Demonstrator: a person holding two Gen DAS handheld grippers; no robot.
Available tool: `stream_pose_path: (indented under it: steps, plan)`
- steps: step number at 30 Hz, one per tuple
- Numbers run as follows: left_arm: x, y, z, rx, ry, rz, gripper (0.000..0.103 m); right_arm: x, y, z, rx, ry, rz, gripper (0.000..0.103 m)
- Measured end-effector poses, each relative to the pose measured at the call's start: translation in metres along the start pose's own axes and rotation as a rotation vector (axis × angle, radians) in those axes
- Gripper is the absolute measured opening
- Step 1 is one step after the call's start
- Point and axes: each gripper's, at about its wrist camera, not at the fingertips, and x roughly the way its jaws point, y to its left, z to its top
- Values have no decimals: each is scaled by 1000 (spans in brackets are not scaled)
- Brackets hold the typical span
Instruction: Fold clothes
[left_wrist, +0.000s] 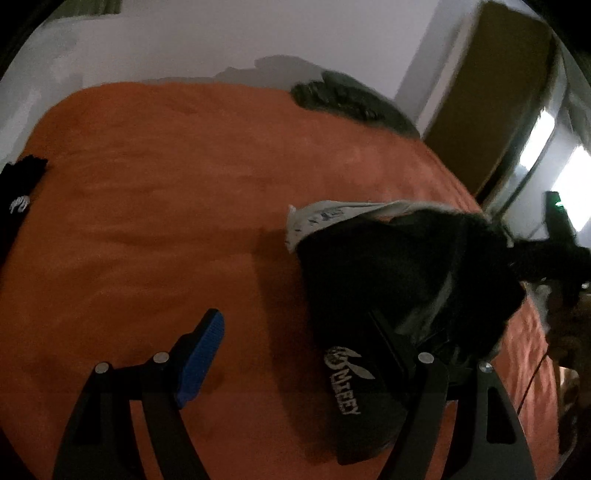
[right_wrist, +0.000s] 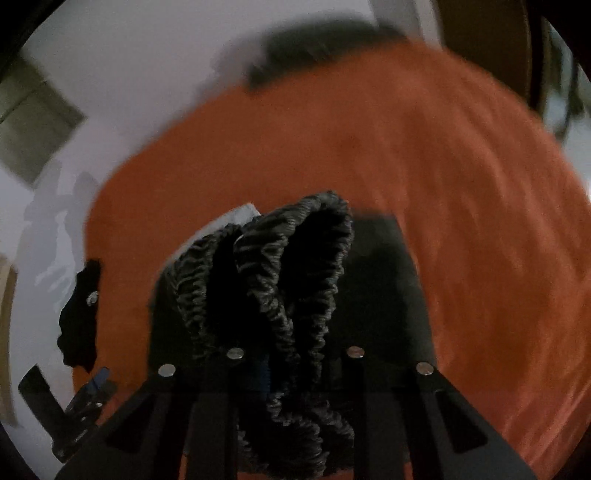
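**Counted on the bed: four garments, two grippers**

One orange bed (left_wrist: 155, 192) filled both views. Two grippers were there: left (left_wrist: 295, 354), right (right_wrist: 295, 373). Garments came to four: one black pair of shorts (left_wrist: 388, 280) with gathered waistband, one white piece (left_wrist: 317, 218) under it, one black item (left_wrist: 22, 184) at the edge, one dark heap (left_wrist: 343, 96) far off. One printed logo (left_wrist: 345, 380) showed.

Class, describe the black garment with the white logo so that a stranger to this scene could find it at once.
Start at the orange bedspread. Near its right side, the black garment lies over a white printed cloth. Its white rabbit-eared logo beside the left gripper sets it apart.
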Motion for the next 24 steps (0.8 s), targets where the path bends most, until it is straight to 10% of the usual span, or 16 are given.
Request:
stream_pose_path:
  steps: [7,15,24]
  plan:
    - [28,-20,7,133,47,63,79,31,-33,-22,-15,-3,-28,30]
    - [60,-46,16,136,93,33,79,-17,-10,-23,-113,-190,-266,34]
    - [53,-39,11,50,83,38,79,-13,52,-21,-296,-177,11,34]
